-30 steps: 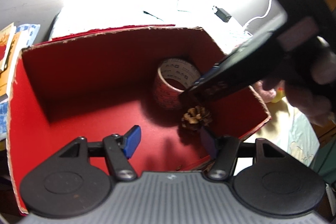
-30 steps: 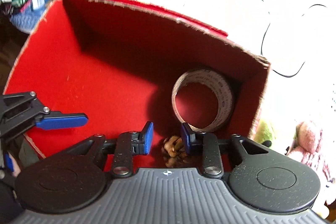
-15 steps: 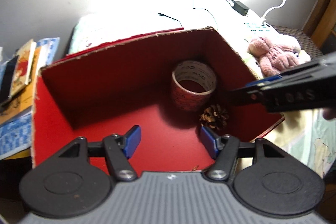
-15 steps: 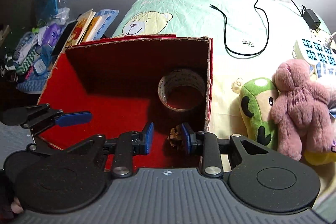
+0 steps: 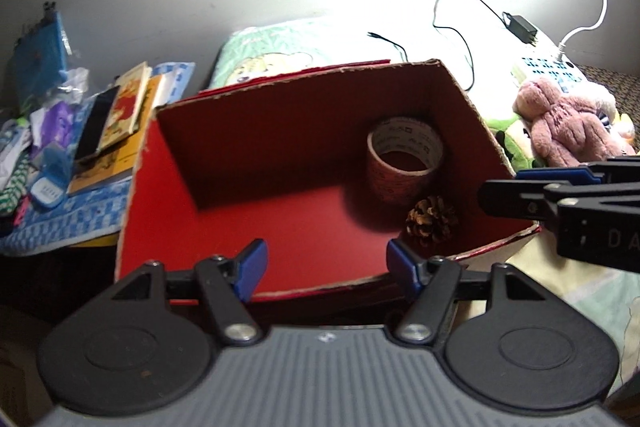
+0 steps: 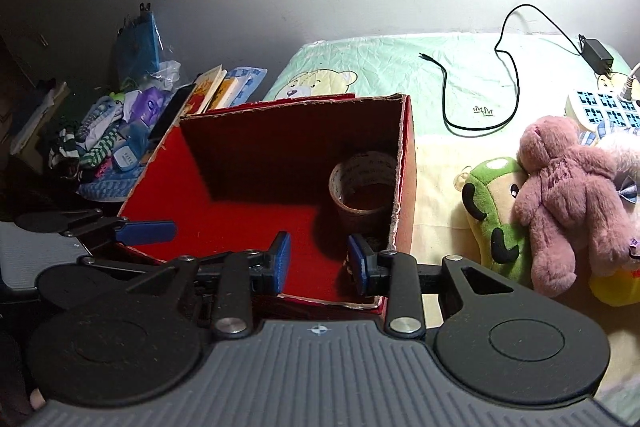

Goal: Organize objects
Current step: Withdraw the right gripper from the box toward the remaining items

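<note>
An open red box (image 5: 160, 211) (image 6: 406, 163) stands on the bed. In its right rear corner sits a roll of tape (image 5: 404, 163) (image 6: 362, 183), and a pine cone (image 5: 432, 221) lies just in front of it. My left gripper (image 5: 326, 267) hovers open over the box's near edge, nothing between its blue pads. My right gripper (image 6: 318, 263) is open and empty above the box's near right corner; from the left wrist view it shows side-on at the right (image 5: 560, 187).
A pink plush bear (image 6: 568, 195) (image 5: 560, 123) and a green plush toy (image 6: 492, 211) lie right of the box. Farther back lie a black cable with adapter (image 6: 512, 79) and a power strip (image 6: 604, 107). Books (image 5: 120, 107) and clutter (image 6: 108, 135) sit left.
Both grippers have pulled back and up from the box. The right gripper let go of the pine cone, which now lies on the box floor beside the tape.
</note>
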Demonstrator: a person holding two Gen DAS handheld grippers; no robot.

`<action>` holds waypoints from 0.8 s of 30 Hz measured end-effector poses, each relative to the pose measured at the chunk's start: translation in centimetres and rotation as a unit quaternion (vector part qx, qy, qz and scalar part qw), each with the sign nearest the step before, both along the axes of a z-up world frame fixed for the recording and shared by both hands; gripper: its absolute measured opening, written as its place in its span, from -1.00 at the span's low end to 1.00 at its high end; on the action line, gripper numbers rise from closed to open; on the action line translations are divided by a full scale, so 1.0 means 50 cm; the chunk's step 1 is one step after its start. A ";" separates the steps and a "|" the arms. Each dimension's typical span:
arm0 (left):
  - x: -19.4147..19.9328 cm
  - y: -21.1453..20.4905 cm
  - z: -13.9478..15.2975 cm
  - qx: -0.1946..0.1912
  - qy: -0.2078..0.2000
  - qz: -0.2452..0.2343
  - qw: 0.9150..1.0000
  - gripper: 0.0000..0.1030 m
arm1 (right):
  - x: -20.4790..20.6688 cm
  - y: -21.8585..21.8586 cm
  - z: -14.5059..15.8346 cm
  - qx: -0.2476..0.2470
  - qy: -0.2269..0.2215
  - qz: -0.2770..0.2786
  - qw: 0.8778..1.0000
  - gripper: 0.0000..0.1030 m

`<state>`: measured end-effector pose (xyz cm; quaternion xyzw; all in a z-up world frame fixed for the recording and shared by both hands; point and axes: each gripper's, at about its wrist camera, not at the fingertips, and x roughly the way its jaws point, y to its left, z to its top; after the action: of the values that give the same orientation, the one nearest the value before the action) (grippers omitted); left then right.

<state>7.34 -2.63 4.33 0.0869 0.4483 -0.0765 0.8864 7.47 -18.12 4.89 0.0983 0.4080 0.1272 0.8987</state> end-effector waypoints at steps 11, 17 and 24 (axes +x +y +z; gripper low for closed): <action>-0.077 -0.020 0.015 0.028 -0.019 0.063 0.997 0.39 | -0.044 -0.040 -0.007 0.051 -0.003 0.025 0.998 -0.22; -0.100 -0.040 -0.006 0.038 -0.003 0.076 0.996 0.43 | -0.062 -0.053 -0.027 0.066 0.015 0.041 0.997 -0.22; -0.108 -0.056 -0.040 0.052 0.021 0.083 0.995 0.44 | -0.075 -0.066 -0.057 0.082 0.042 0.042 0.995 -0.20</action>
<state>1.91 -5.44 2.33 0.0935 0.4755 0.0185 0.8745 3.70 -21.43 2.07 0.1595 0.4371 0.1936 0.8637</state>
